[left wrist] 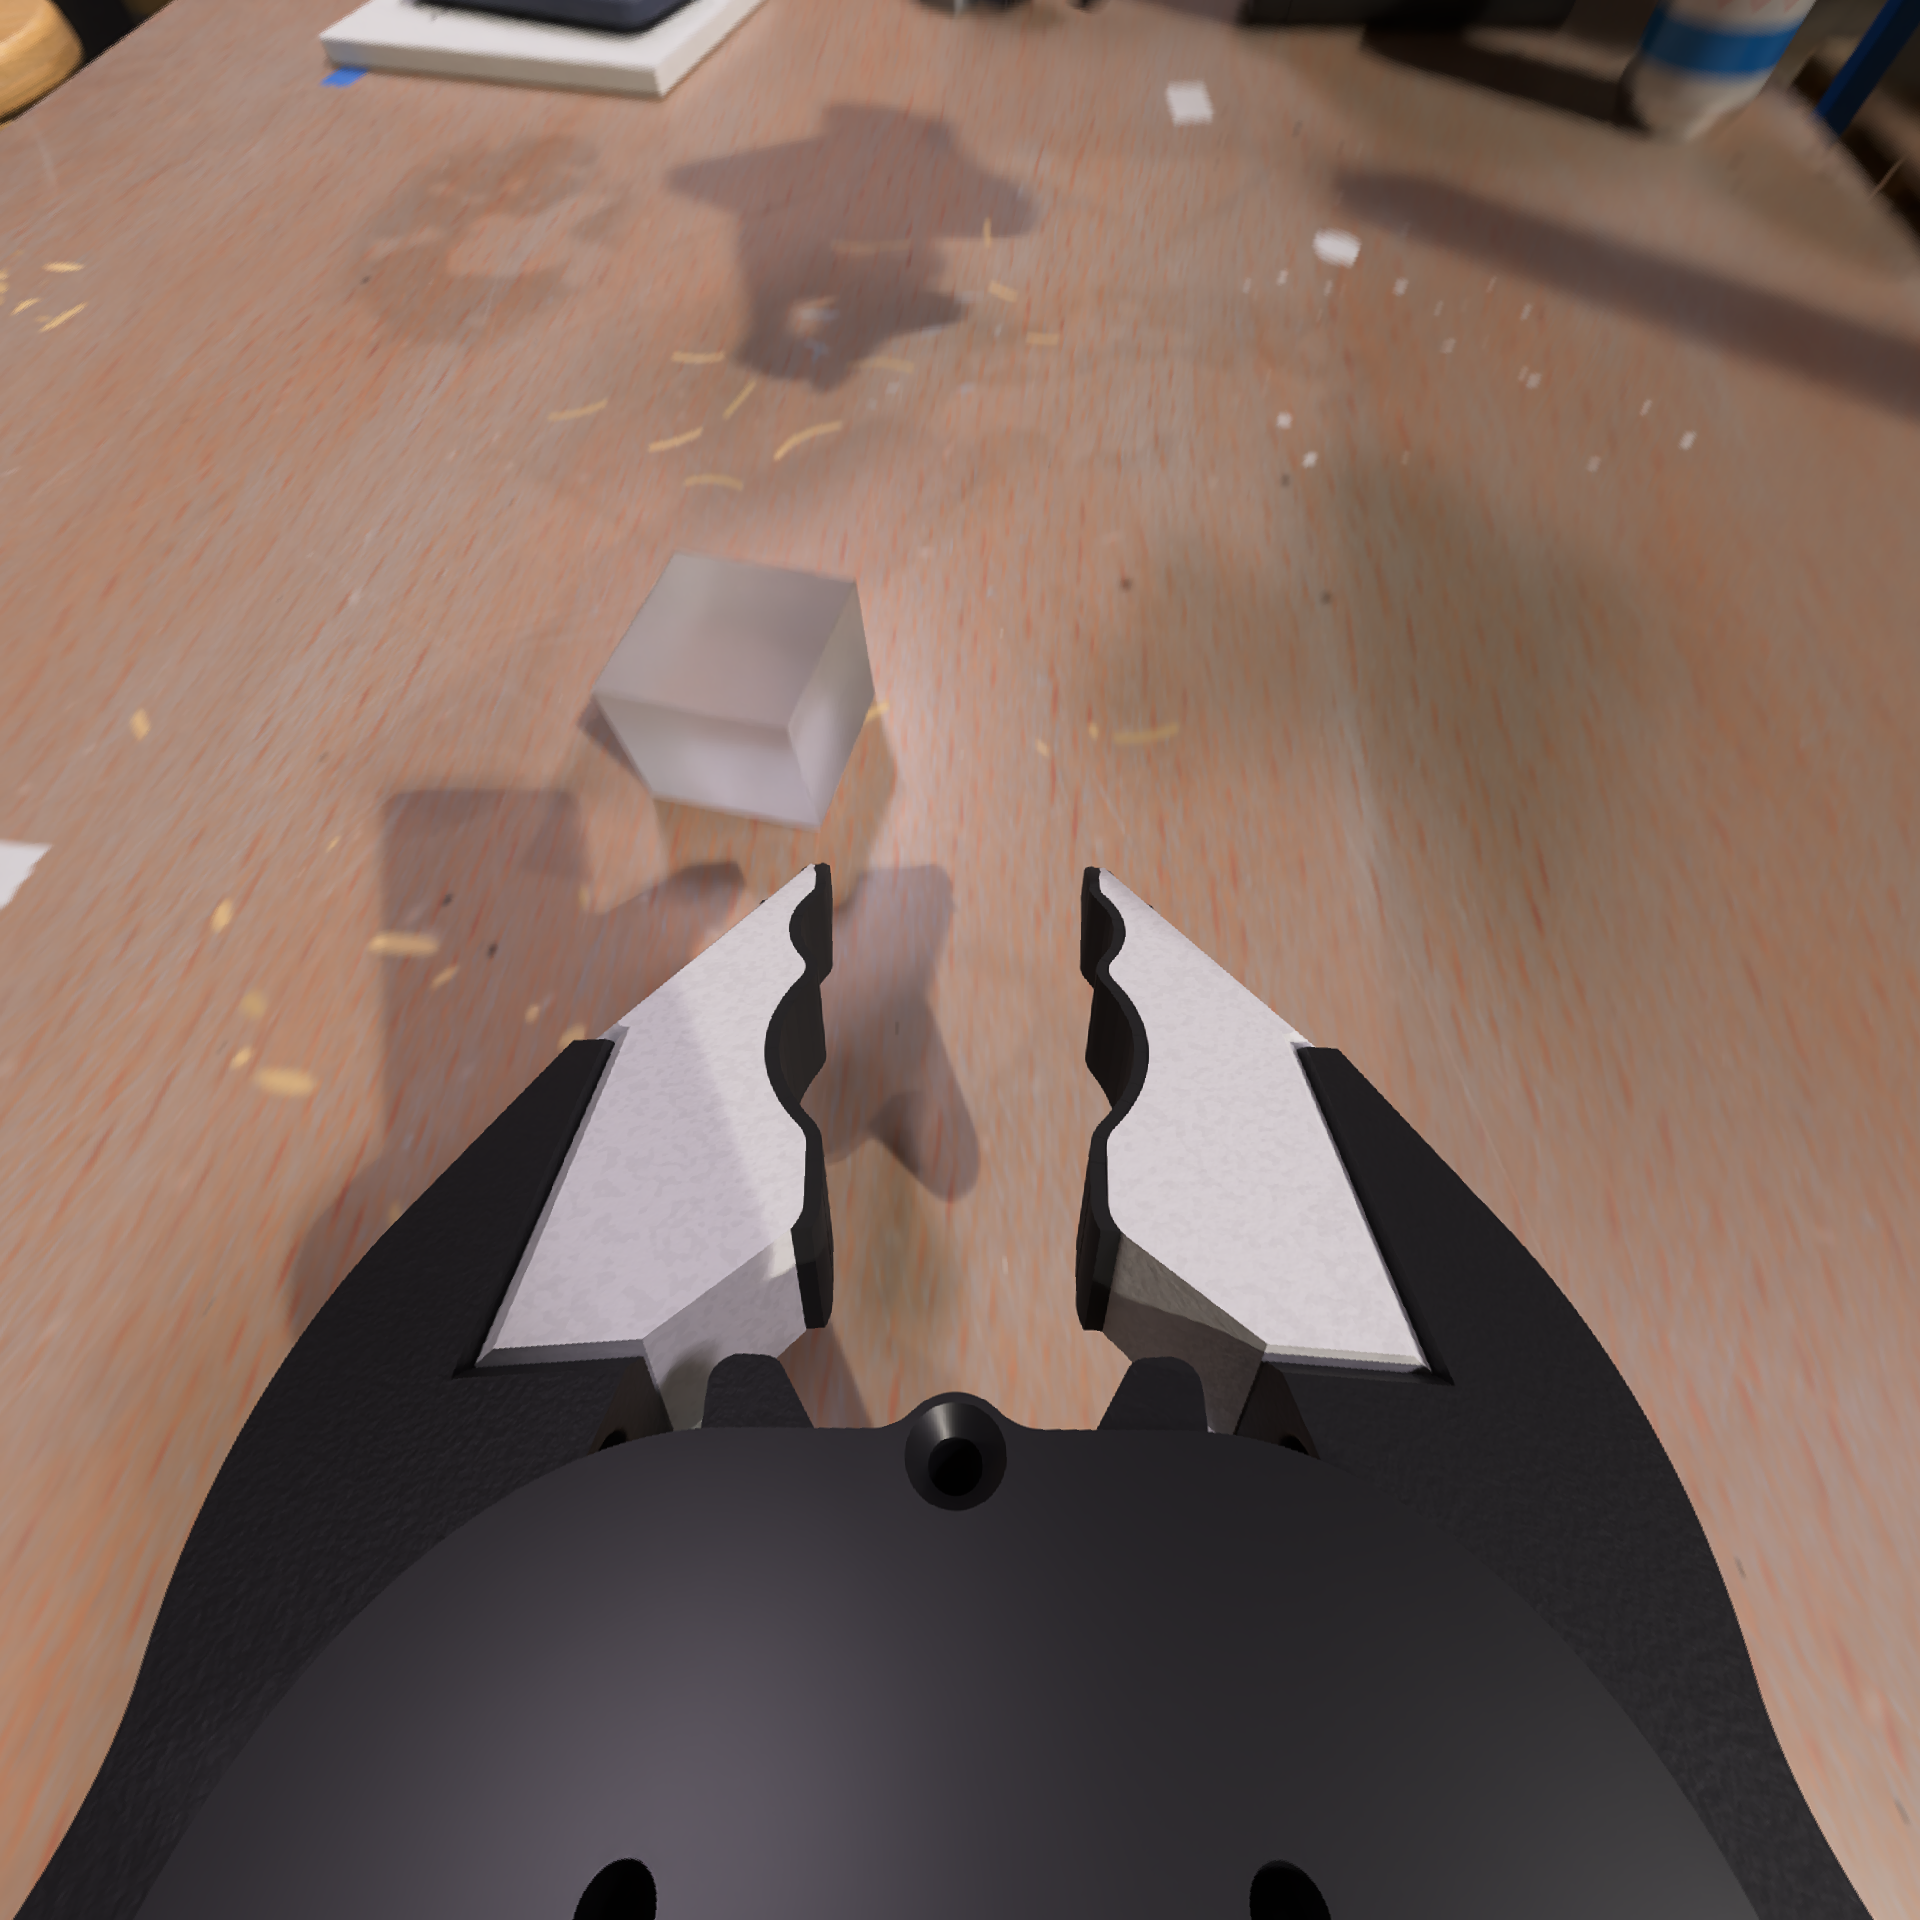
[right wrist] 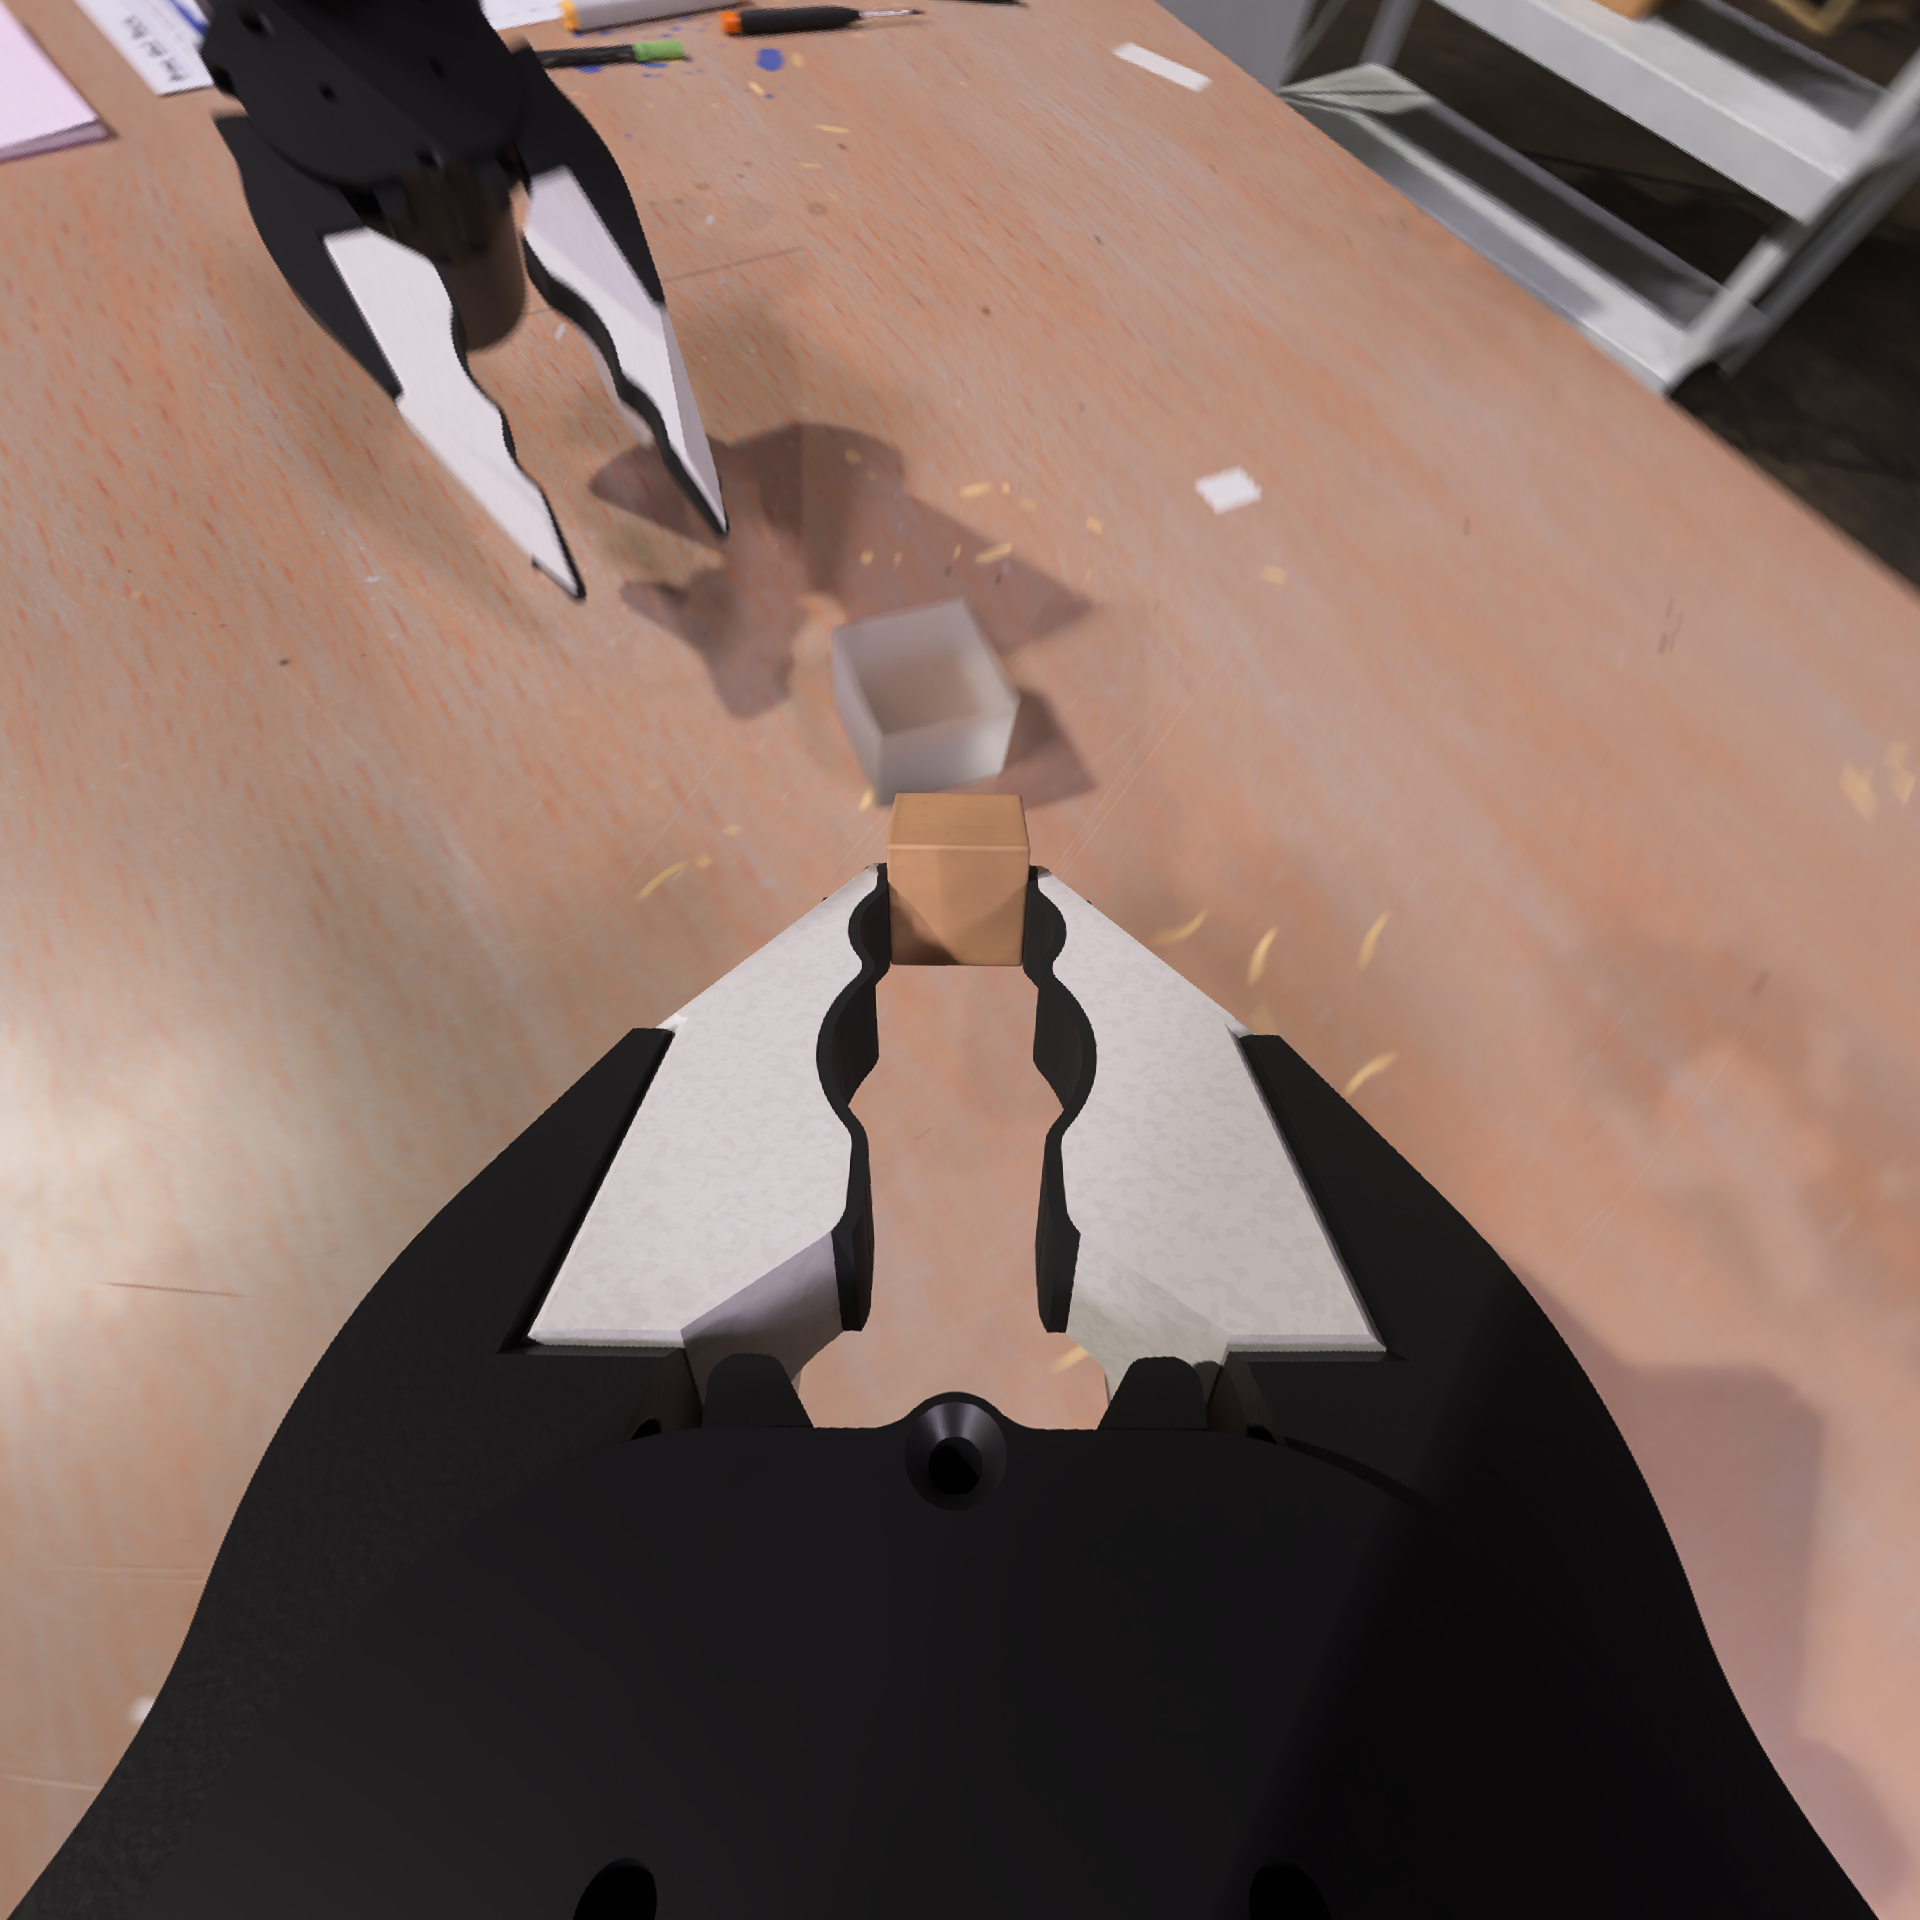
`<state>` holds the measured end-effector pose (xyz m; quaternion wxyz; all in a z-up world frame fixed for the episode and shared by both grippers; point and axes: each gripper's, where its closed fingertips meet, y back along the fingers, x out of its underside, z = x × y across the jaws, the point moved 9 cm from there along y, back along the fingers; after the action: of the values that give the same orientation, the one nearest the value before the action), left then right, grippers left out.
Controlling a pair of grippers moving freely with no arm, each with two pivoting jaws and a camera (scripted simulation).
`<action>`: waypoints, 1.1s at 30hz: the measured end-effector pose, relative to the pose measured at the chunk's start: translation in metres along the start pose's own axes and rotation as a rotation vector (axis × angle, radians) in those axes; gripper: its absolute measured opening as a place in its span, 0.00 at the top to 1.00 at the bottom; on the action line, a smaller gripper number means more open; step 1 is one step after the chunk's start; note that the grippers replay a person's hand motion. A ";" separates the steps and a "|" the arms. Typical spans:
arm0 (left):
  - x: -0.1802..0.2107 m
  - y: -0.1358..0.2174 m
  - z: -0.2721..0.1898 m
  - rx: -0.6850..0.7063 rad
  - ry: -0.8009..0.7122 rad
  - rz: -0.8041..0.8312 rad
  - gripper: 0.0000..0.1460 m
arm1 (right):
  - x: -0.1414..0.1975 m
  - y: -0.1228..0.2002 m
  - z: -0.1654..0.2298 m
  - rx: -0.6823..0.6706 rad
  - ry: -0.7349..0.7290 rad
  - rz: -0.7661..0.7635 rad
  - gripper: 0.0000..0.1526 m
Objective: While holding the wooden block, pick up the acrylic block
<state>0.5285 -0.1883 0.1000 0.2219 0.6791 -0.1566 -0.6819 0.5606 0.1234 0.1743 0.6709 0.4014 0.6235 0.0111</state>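
Note:
A clear frosted acrylic block (left wrist: 738, 691) lies on the wooden table, just ahead of and slightly left of my left gripper (left wrist: 956, 883), which is open and empty above the table. The block also shows in the right wrist view (right wrist: 923, 694). My right gripper (right wrist: 956, 883) is shut on a small wooden block (right wrist: 956, 883) held at its fingertips, above the table and just short of the acrylic block. The left gripper also shows in the right wrist view (right wrist: 649, 561), open, beyond and left of the acrylic block.
A white flat board (left wrist: 540, 42) lies at the table's far edge in the left wrist view. Pens (right wrist: 810, 19) and papers (right wrist: 42, 94) lie at the far edge in the right wrist view. A metal shelf frame (right wrist: 1621, 177) stands beyond the table's right edge.

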 end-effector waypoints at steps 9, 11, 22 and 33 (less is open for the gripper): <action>0.024 0.054 -0.025 -0.180 0.122 -0.026 0.68 | 0.080 0.014 0.100 0.235 -0.279 -0.208 0.84; 0.025 0.055 -0.034 -0.207 0.130 -0.045 0.68 | 0.084 0.010 0.109 0.266 -0.253 -0.217 0.84; 0.021 0.037 -0.046 -0.175 0.093 -0.005 0.68 | 0.093 -0.001 0.114 0.360 -0.242 -0.137 0.84; 0.000 0.021 -0.018 -0.137 0.097 -0.002 0.67 | 0.095 0.003 0.108 0.365 -0.252 -0.116 0.84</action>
<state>0.5480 -0.2040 0.1104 0.2747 0.6948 -0.0980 -0.6575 0.6743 0.1179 0.0867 0.6591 0.4780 0.5483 -0.1907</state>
